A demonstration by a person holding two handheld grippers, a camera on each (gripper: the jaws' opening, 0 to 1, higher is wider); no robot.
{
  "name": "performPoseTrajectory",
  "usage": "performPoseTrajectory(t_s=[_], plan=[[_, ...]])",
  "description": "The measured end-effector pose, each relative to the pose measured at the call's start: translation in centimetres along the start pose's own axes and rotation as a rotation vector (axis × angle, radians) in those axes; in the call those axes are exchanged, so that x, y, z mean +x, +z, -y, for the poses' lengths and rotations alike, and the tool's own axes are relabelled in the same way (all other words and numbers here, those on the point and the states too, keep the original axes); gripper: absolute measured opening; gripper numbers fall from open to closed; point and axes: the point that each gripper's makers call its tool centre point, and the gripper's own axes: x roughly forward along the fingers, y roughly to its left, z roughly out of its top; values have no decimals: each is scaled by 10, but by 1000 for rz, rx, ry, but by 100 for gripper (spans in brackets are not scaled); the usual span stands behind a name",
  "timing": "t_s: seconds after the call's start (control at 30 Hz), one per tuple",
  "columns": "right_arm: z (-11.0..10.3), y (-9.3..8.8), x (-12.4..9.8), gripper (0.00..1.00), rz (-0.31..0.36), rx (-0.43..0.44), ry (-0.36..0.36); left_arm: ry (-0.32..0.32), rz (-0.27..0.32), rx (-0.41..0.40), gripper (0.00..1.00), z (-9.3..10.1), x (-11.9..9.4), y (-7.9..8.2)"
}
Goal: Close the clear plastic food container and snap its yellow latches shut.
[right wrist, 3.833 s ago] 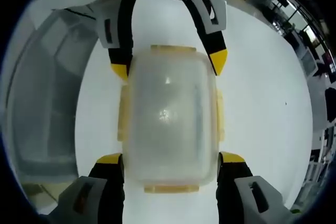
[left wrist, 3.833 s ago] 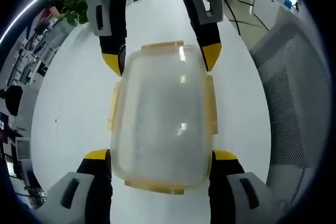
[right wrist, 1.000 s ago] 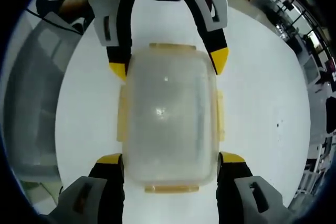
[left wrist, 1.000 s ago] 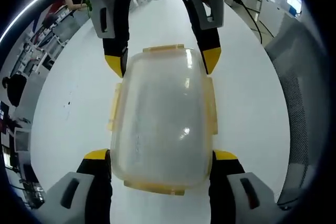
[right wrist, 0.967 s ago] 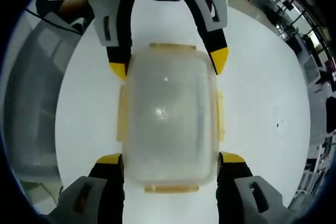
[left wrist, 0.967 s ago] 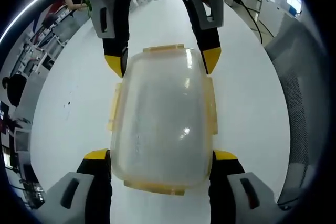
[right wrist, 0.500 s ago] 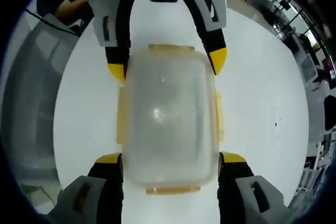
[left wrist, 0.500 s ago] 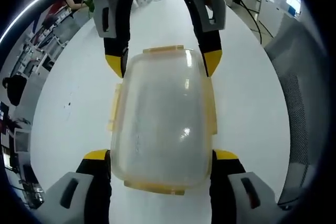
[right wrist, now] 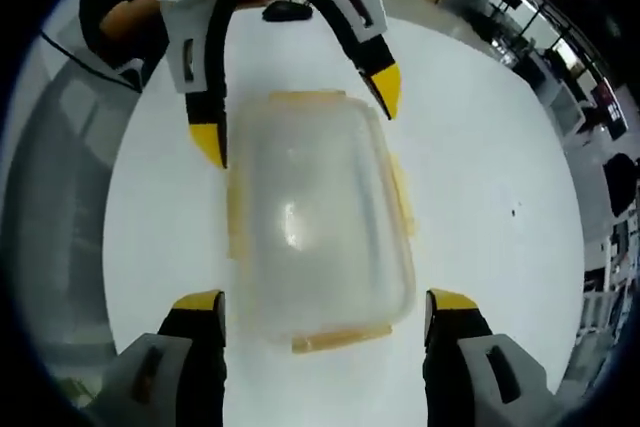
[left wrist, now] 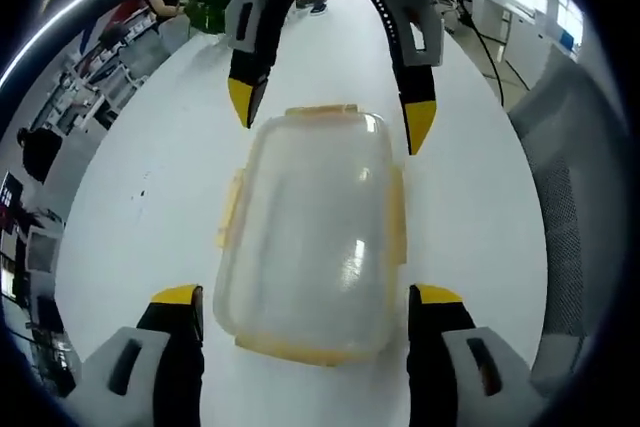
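Observation:
The clear plastic container (left wrist: 310, 232) lies on the white table (left wrist: 150, 177) with its lid on. Yellow latches (left wrist: 232, 209) line all its sides; I cannot tell whether they are snapped. My left gripper (left wrist: 306, 297) stands open at the near end, its yellow tips a little clear of both sides. My right gripper (left wrist: 330, 112) straddles the far end, open, tips beside the corners. In the right gripper view the container (right wrist: 310, 227) sits slightly askew between my right gripper (right wrist: 325, 302), open, and the left gripper (right wrist: 297, 115) opposite.
A grey mesh chair (left wrist: 580, 207) stands past the table's edge, seen again as the chair (right wrist: 50, 227). A person's arm (right wrist: 120, 17) shows beyond the left gripper. A green plant (left wrist: 205, 7) and office desks lie behind.
Both grippers have spread their jaws off the container's sides and pulled back a little. The container now looks smaller and slightly turned in the right gripper view.

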Motion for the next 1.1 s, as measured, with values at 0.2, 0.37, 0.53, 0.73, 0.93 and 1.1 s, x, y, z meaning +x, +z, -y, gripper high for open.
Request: performPoseTrajectory(t_s=[0.2, 0.37, 0.53, 0.73, 0.93, 1.1], plan=[[-2, -8, -7, 82, 31, 73, -41, 41, 9, -36, 90, -1, -9, -8], [-8, -12, -14, 82, 68, 157, -67, 81, 30, -93, 92, 2, -17, -15], [-13, -15, -19, 81, 94, 213, -91, 97, 49, -153, 93, 6, -23, -22], [-23, -12, -22, 81, 125, 265, -106, 113, 75, -228, 93, 10, -29, -24], [-26, -12, -25, 79, 166, 330, -135, 110, 135, -301, 94, 18, -33, -18], [-29, -14, -26, 80, 205, 373, -195, 134, 135, -331, 94, 20, -35, -26]])
